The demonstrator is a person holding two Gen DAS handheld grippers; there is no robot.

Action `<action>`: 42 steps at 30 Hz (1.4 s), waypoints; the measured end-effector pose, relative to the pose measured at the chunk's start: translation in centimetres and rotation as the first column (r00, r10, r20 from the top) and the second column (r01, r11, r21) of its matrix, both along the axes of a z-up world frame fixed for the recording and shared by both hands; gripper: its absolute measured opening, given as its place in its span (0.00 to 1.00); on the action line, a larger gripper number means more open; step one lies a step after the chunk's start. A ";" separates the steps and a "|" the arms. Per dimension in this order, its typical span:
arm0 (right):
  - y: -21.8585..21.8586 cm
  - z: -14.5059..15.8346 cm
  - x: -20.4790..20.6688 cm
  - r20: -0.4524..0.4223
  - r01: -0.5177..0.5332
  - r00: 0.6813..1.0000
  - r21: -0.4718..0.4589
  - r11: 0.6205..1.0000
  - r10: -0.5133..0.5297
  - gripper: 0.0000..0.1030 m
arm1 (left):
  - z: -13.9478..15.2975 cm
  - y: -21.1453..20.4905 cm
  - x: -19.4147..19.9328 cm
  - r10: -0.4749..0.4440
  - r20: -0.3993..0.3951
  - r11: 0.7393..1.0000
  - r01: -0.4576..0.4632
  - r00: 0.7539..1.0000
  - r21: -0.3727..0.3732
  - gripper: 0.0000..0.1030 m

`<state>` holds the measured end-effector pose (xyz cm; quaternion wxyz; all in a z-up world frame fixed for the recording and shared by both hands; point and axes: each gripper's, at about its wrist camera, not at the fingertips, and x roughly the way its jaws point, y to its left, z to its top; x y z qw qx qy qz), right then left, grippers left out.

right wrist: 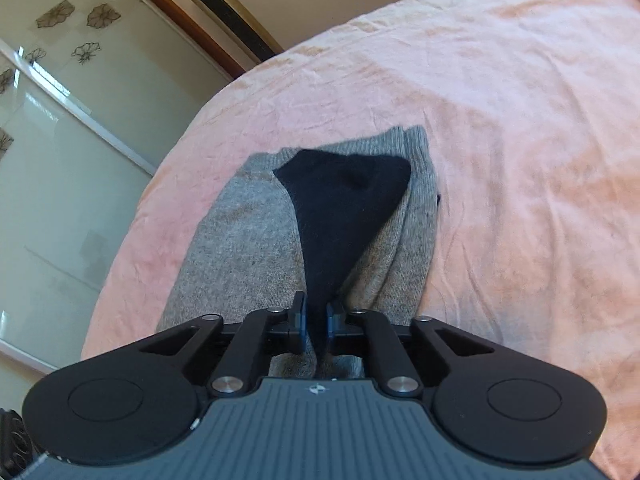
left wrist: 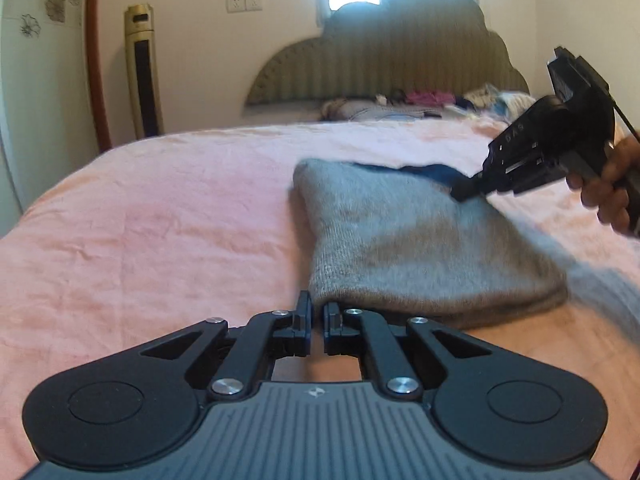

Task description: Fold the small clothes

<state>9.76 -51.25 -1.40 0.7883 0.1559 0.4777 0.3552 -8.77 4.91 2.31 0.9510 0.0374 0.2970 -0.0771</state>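
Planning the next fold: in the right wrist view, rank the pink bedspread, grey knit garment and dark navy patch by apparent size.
1. pink bedspread, largest.
2. grey knit garment.
3. dark navy patch, smallest; its lower end runs between the right gripper fingers, partly hidden.

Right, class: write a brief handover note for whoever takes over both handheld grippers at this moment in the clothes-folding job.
Left gripper: shut on the near corner of the grey knitted garment.
Right gripper: shut on the garment's dark navy part.
Garment lies on the pink bedsheet, apparently already doubled over.
More clothes sit piled by the padded headboard.
Left to do: finish this fold, smooth it, then fold the pile.
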 end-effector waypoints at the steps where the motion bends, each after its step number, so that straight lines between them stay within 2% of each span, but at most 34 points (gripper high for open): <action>1: -0.4 -0.8 0.4 -0.027 0.015 1.000 -0.005 1.000 -0.016 0.09 | -1.0 0.3 0.3 0.014 -0.045 1.000 -0.015 0.999 -0.008 0.04; 3: -0.6 -1.7 0.2 -0.039 0.016 0.999 0.015 1.000 -0.015 0.07 | -1.7 0.1 0.0 0.018 -0.028 1.000 -0.018 0.999 -0.001 0.04; 6: -0.5 -1.0 -0.2 -0.032 0.003 0.999 0.009 1.000 -0.003 0.10 | -1.6 0.2 0.1 0.029 -0.035 0.999 -0.030 0.999 -0.019 0.04; 9: -1.4 0.8 0.1 -0.029 0.034 0.999 0.068 0.997 -0.032 0.32 | -1.7 0.0 -0.2 0.024 -0.025 1.000 -0.024 0.999 -0.004 0.04; 10: -2.0 1.6 0.3 -0.016 0.062 0.998 0.117 0.991 -0.060 0.45 | -1.8 -0.1 -0.2 0.025 -0.022 1.000 -0.025 0.999 0.003 0.04; 11: -2.4 2.3 0.6 -0.005 0.083 0.996 0.168 0.982 -0.084 0.50 | -1.8 -0.3 -0.2 0.025 -0.020 1.000 -0.025 0.999 0.010 0.04; 13: -1.9 3.3 1.4 -0.007 0.081 0.997 0.224 0.971 -0.081 0.50 | -1.8 -0.5 -0.2 0.026 -0.018 1.000 -0.025 1.000 0.018 0.04; 15: 0.2 3.5 1.9 0.003 0.031 0.999 0.189 0.982 -0.033 0.50 | -1.7 -0.4 -0.2 0.025 -0.020 1.000 -0.025 0.999 0.010 0.04; 17: 2.7 2.1 2.4 -0.006 -0.027 1.000 0.075 0.997 0.027 0.55 | -1.7 -0.1 -0.2 0.025 -0.024 1.000 -0.025 0.999 -0.007 0.04; 18: 3.6 0.7 2.8 -0.007 -0.037 0.999 -0.025 0.999 0.037 0.54 | -1.7 0.0 -0.2 0.025 -0.025 1.000 -0.025 0.999 -0.015 0.04; 19: 3.6 -0.2 3.1 0.030 -0.033 0.999 -0.052 0.998 0.034 0.32 | -1.7 0.1 -0.2 0.023 -0.027 0.999 -0.024 0.999 -0.023 0.04; 20: 2.9 -0.7 3.7 0.021 0.004 1.000 -0.042 0.999 -0.003 0.11 | -1.7 0.3 -0.1 0.023 -0.028 0.999 -0.023 0.999 -0.029 0.04; 22: 1.9 -0.7 4.9 -0.090 0.066 0.994 -0.019 0.998 -0.068 0.04 | -1.7 0.5 -0.1 0.022 -0.031 0.999 -0.023 0.999 -0.045 0.04; 23: 2.1 0.2 4.8 -0.066 0.066 0.995 -0.049 0.997 -0.069 0.08 | -1.7 0.6 -0.1 0.022 -0.033 0.998 -0.024 0.999 -0.053 0.04; 24: 2.6 1.5 4.3 -0.008 0.070 0.997 -0.070 0.995 -0.071 0.18 | -1.7 0.6 -0.1 0.021 -0.035 0.998 -0.023 0.999 -0.059 0.04; 25: 3.6 2.9 3.7 0.046 0.069 0.997 -0.071 0.995 -0.066 0.36 | -1.7 0.7 0.0 0.020 -0.036 0.998 -0.023 0.999 -0.063 0.04; 26: 4.6 4.0 3.3 0.064 0.030 0.998 -0.029 0.999 -0.028 0.50 | -1.7 0.7 0.0 0.020 -0.037 0.998 -0.022 0.999 -0.066 0.04; 28: 7.6 5.4 2.9 0.071 -0.079 0.995 0.065 0.995 0.075 0.62 | -1.7 0.7 0.0 0.019 -0.038 0.997 -0.021 0.999 -0.067 0.04; 30: 11.7 6.0 2.8 0.069 -0.171 0.984 0.061 0.983 0.166 0.65 | -1.7 0.6 -0.1 0.019 -0.038 0.997 -0.021 0.999 -0.071 0.04; 32: 15.9 4.4 3.3 0.003 -0.236 0.972 -0.033 0.971 0.236 0.65 | -1.7 0.8 -0.1 0.018 -0.040 0.997 -0.021 0.999 -0.079 0.04; 33: 17.5 2.8 3.6 -0.026 -0.256 0.967 -0.115 0.960 0.255 0.66 | -1.7 0.8 -0.1 0.018 -0.041 0.996 -0.022 0.999 -0.081 0.04; 34: 18.7 1.3 3.4 0.033 -0.263 0.961 -0.209 0.942 0.276 0.68 | -1.7 0.8 -0.1 0.018 -0.041 0.996 -0.022 0.999 -0.083 0.04; 35: 19.0 1.0 3.0 0.114 -0.261 0.948 -0.248 0.933 0.296 0.71 | -1.7 0.9 -0.1 0.018 -0.042 0.996 -0.021 0.999 -0.085 0.04; 39: 18.2 2.4 2.8 0.098 -0.258 0.952 -0.249 0.934 0.289 0.71 | -1.7 1.2 0.0 0.017 -0.045 0.994 -0.021 0.999 -0.103 0.04; 42: 13.2 4.4 4.2 0.090 -0.130 0.986 -0.120 0.984 0.141 0.72 | -1.7 1.4 0.2 0.016 -0.048 0.993 -0.021 0.999 -0.113 0.04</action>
